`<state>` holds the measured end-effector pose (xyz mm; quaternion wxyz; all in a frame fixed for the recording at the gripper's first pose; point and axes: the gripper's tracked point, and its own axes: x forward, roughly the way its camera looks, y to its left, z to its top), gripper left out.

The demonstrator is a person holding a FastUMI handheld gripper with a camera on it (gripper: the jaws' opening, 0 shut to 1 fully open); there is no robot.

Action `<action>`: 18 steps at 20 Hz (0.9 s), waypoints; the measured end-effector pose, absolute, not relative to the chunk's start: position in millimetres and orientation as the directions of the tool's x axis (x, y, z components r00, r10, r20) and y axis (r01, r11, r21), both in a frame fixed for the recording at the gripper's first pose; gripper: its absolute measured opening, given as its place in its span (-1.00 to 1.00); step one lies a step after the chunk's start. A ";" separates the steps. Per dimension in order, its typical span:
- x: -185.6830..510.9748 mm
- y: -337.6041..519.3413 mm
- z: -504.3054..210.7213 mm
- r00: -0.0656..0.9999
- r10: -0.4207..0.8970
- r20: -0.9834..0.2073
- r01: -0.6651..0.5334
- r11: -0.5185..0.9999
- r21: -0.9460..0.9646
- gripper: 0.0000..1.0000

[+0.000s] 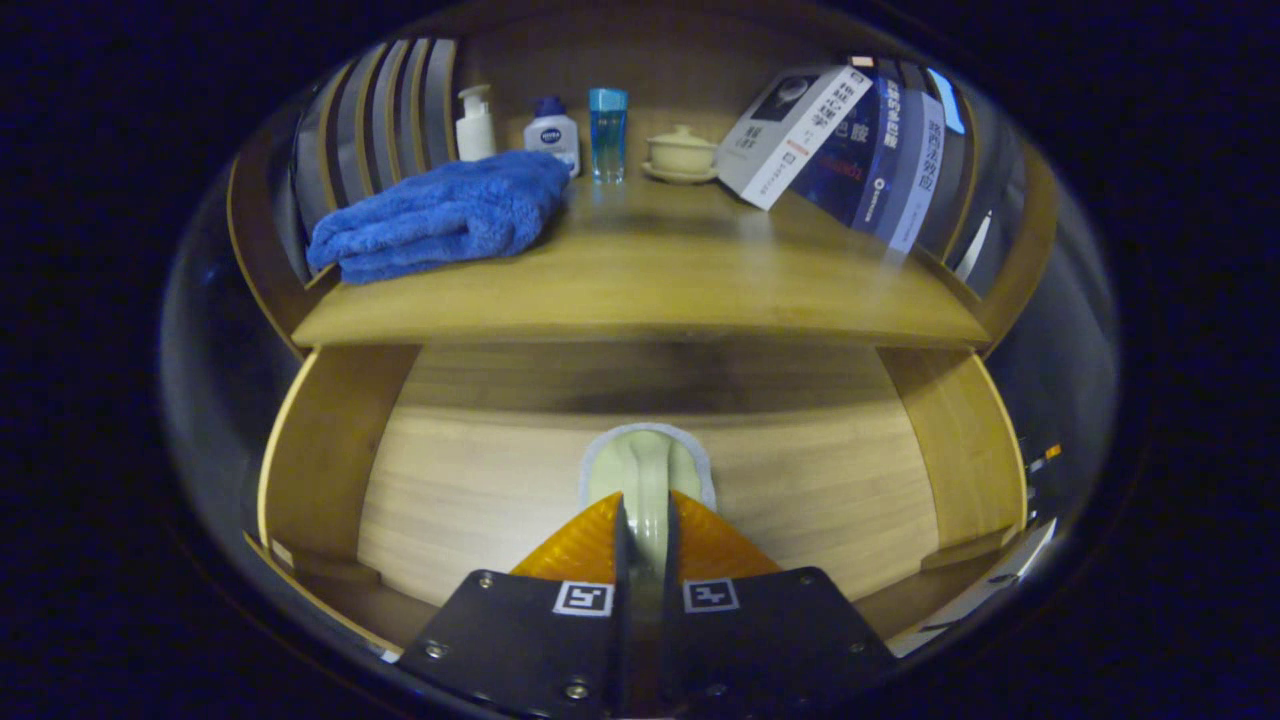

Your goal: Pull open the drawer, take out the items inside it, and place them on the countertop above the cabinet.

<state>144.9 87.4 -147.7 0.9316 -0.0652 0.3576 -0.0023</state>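
Your tool (645, 520) is clamped on the brush (648, 478) in the open drawer (480, 480); next, lift it onto the bench (660, 280).

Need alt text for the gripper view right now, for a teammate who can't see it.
The hand-held gripper is shut on a pale handled brush inside the open wooden drawer. On the countertop above sit a folded blue towel, bottles, a lidded cup and leaning books.
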 end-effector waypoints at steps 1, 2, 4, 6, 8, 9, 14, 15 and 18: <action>143.6 87.1 -138.6 0.753 -0.062 -0.655 -0.039 0.990 -0.138 -0.77; 143.0 87.1 -129.2 0.764 -0.067 -0.642 -0.036 0.989 -0.146 -0.78; 142.3 90.8 -108.8 0.789 -0.066 -0.611 -0.033 0.988 -0.149 -0.78; 142.7 93.0 -87.2 0.813 -0.071 -0.578 -0.023 0.988 -0.152 -0.78; 145.8 95.5 -66.2 0.837 -0.069 -0.543 -0.016 0.989 -0.150 -0.78; 149.8 96.3 -55.0 0.849 -0.068 -0.523 -0.009 0.990 -0.144 -0.78; 187.4 94.5 -13.0 0.896 -0.063 -0.440 0.006 0.991 -0.130 -0.78; 197.4 95.8 -8.3 0.901 -0.054 -0.430 0.002 0.993 -0.120 -0.78; 227.9 94.9 1.5 0.909 -0.034 -0.414 -0.009 0.995 -0.100 -0.78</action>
